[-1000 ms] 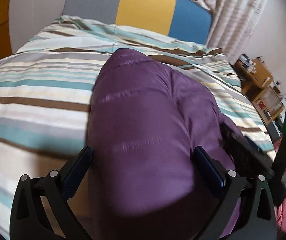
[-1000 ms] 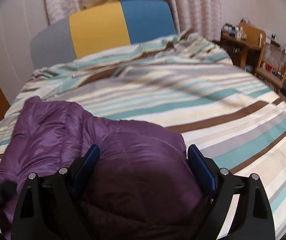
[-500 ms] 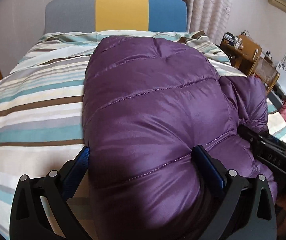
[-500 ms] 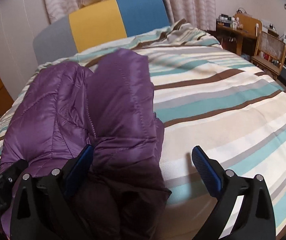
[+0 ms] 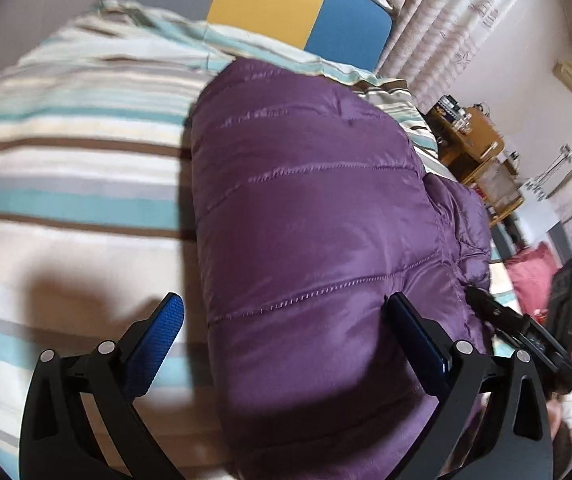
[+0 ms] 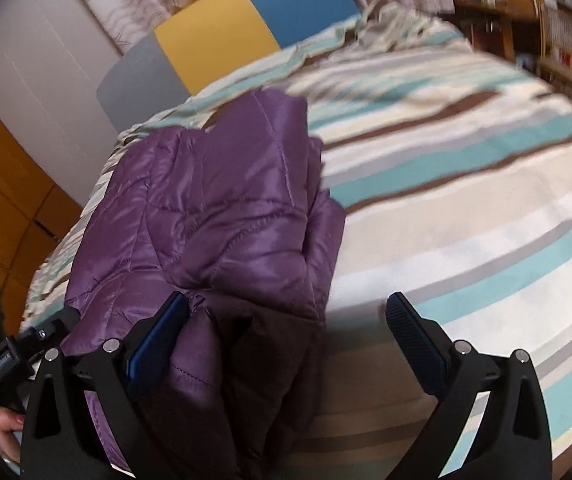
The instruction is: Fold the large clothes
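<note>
Both claws are standing spread, pinching nothing: the left claw [image 5: 281, 334] is straddling the purple jacket [image 5: 318, 240], the right claw [image 6: 286, 326] is sitting at its loose edge. The puffy bundle, lying on the striped bed [image 6: 466, 208], is probably going to spring open. Beyond it, the bed is offering plenty of room up to the headboard [image 6: 221, 36].

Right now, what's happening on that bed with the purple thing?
A person is folding a purple puffer jacket on a striped bedspread, with a handheld gripper in each hand. The jacket lies bunched and partly doubled over. The left gripper stands wide with the jacket's edge between its fingers but not clamped. The right gripper has just been opening, and its left finger lies against the jacket's near end without gripping it.
</note>
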Demonstrator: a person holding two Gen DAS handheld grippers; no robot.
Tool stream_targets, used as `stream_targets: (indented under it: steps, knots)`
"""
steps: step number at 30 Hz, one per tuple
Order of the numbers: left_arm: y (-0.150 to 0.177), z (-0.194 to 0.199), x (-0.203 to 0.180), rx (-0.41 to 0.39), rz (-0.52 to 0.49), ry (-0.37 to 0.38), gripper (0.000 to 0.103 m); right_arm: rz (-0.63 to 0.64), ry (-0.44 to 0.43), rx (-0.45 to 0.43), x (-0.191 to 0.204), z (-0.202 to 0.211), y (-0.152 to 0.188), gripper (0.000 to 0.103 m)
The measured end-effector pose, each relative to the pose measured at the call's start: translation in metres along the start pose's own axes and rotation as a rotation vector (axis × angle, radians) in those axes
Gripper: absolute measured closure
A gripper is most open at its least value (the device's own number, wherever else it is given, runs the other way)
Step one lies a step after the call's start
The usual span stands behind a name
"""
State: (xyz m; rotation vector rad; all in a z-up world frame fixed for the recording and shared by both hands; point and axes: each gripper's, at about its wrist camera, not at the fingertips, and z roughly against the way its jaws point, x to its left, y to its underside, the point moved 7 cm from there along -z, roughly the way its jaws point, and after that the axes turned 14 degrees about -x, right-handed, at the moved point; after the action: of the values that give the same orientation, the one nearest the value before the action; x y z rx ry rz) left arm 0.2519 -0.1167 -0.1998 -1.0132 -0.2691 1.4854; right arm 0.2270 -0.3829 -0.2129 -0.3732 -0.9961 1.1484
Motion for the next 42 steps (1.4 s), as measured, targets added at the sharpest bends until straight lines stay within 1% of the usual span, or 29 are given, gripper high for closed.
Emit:
stream_targets:
  steps: [1, 3, 4, 5, 7, 8, 9, 11, 14, 15, 17, 20, 23, 27, 30, 32, 36, 38, 39, 40, 41, 42]
  knots:
    - [0.004, -0.002, 0.001, 0.018, 0.033, 0.021, 0.003, -0.038, -0.025, 0.020, -0.001, -0.003, 0.002, 0.008]
    - [0.013, -0.007, -0.001, 0.063, 0.071, 0.069, 0.003, -0.075, -0.057, 0.049, -0.001, -0.010, 0.005, 0.016]
    - [0.019, -0.010, -0.004, 0.093, 0.085, 0.096, 0.003, -0.090, -0.075, 0.062, 0.001, -0.013, 0.007, 0.022]
    - [0.024, -0.013, -0.007, 0.110, 0.089, 0.114, 0.003, -0.110, -0.104, 0.074, 0.005, -0.017, 0.009, 0.028]
    - [0.027, -0.013, -0.011, 0.097, 0.049, 0.104, 0.003, -0.140, -0.132, 0.097, 0.009, -0.023, 0.009, 0.031]
    - [0.028, -0.013, -0.014, 0.100, 0.029, 0.105, 0.005, -0.146, -0.144, 0.103, 0.012, -0.024, 0.008, 0.037]
    - [0.028, -0.011, -0.019, 0.096, 0.003, 0.101, 0.008, -0.149, -0.155, 0.107, 0.013, -0.025, 0.007, 0.040]
    - [0.025, -0.006, -0.024, 0.081, -0.030, 0.098, 0.023, -0.123, -0.165, 0.104, 0.019, -0.022, 0.003, 0.051]
    - [0.018, 0.002, -0.030, 0.050, -0.090, 0.101, 0.035, -0.095, -0.193, 0.075, 0.027, -0.012, -0.004, 0.058]
    - [0.015, 0.005, -0.032, 0.035, -0.115, 0.100, 0.036, -0.098, -0.201, 0.064, 0.030, -0.009, -0.006, 0.059]
    - [0.009, 0.009, -0.034, 0.005, -0.162, 0.091, 0.043, -0.090, -0.224, 0.035, 0.035, -0.003, -0.010, 0.060]
    - [-0.007, 0.018, -0.037, -0.061, -0.238, 0.065, 0.046, -0.060, -0.244, -0.001, 0.049, 0.001, -0.012, 0.061]
    - [-0.020, 0.025, -0.030, -0.121, -0.266, 0.042, 0.046, -0.060, -0.282, -0.031, 0.065, -0.002, -0.017, 0.061]
    - [-0.036, 0.034, -0.005, -0.190, -0.288, -0.009, 0.046, -0.030, -0.321, -0.034, 0.092, -0.018, -0.017, 0.061]
    - [-0.048, 0.037, 0.019, -0.223, -0.273, -0.048, 0.046, 0.021, -0.346, -0.031, 0.120, -0.038, -0.017, 0.061]
    - [-0.059, 0.041, 0.043, -0.251, -0.249, -0.077, 0.046, 0.064, -0.365, -0.029, 0.143, -0.052, -0.017, 0.061]
    - [-0.071, 0.049, 0.087, -0.296, -0.229, -0.145, 0.046, 0.141, -0.394, -0.018, 0.198, -0.091, -0.011, 0.061]
    - [-0.073, 0.049, 0.106, -0.294, -0.217, -0.181, 0.046, 0.167, -0.401, 0.000, 0.214, -0.104, -0.004, 0.061]
    - [-0.071, 0.044, 0.124, -0.273, -0.199, -0.212, 0.045, 0.191, -0.397, 0.016, 0.223, -0.115, 0.001, 0.061]
    - [-0.069, 0.042, 0.134, -0.259, -0.177, -0.225, 0.042, 0.223, -0.379, 0.032, 0.229, -0.126, 0.007, 0.057]
    - [-0.066, 0.039, 0.147, -0.252, -0.142, -0.221, 0.038, 0.249, -0.357, 0.033, 0.229, -0.132, 0.012, 0.049]
    - [-0.063, 0.038, 0.155, -0.253, -0.110, -0.208, 0.036, 0.288, -0.320, 0.026, 0.230, -0.139, 0.016, 0.045]
